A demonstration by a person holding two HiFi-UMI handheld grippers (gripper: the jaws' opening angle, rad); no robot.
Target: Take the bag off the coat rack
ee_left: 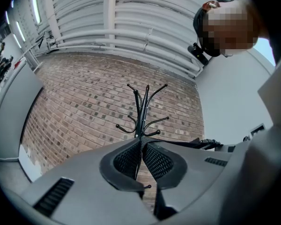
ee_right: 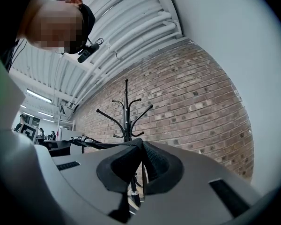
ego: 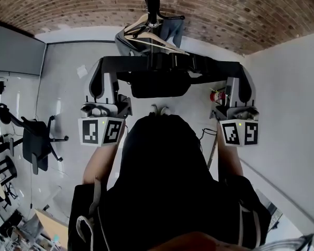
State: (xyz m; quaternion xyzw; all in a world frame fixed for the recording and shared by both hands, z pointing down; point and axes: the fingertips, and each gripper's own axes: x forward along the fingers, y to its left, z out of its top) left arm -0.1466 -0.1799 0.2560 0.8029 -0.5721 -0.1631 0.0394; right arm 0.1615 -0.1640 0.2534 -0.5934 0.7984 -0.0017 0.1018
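The left claw has its two jaws pressed together, and so does the right claw; each is pinched on one end of the bag's black strap. In the head view the strap runs level from the left claw across to the right one, and the black bag hangs under its middle, in the air between the two claws and above the person's white shoes. The coat rack stands farther off, beyond the strap, in front of the brick wall. Pale hangers and a grey-blue garment hang low on the rack. Both gripper views look up past the shut jaws at the rack's curved black hooks. A black office chair stands well apart on the pale floor at the left.
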